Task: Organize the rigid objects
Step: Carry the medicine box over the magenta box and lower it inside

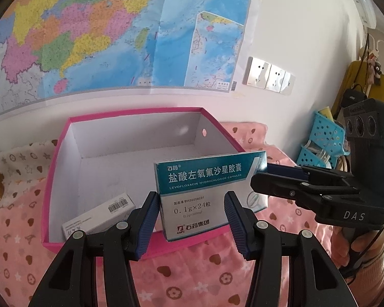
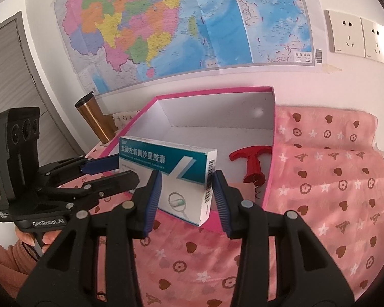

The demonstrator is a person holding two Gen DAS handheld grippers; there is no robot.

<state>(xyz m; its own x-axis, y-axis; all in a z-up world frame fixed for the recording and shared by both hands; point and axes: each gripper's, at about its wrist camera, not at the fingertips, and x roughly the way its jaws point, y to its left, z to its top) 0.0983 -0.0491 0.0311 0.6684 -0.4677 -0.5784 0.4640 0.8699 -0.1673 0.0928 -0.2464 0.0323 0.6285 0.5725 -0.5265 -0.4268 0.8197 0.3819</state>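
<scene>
While the left camera looks on, the medicine box point(image 1: 207, 179) hangs in the air over the near edge of the pink box point(image 1: 64, 138). It stands on its long side with the blue name facing us. The left tongs point(image 1: 190, 197) look closed on its left end. The right tongs point(image 1: 261, 175) come in from the side and pinch its right end, one finger in front and one behind. I think two grips keep it from tipping, or it is being passed from one to the other. A hand point(image 1: 350, 245) holds the right tool. A small white box point(image 1: 99, 213) already lies inside the pink box, so the medicine box will likely go in beside it. Everything sits on a pink cloth point(image 1: 192, 276) with hearts and stars; I cannot tell if a table or a bed is under it. A big map point(image 1: 89, 38) hangs on the white wall, with wall sockets point(image 1: 268, 74) and blue baskets point(image 1: 325, 133) to the right.

From the right camera, the medicine box sits between the right tongs, and the left tongs reach its other end. A red corkscrew point(image 2: 253, 163) lies in the pink box too. A gold cup point(image 2: 94, 120) stands behind it, near a grey door point(image 2: 12, 64)
</scene>
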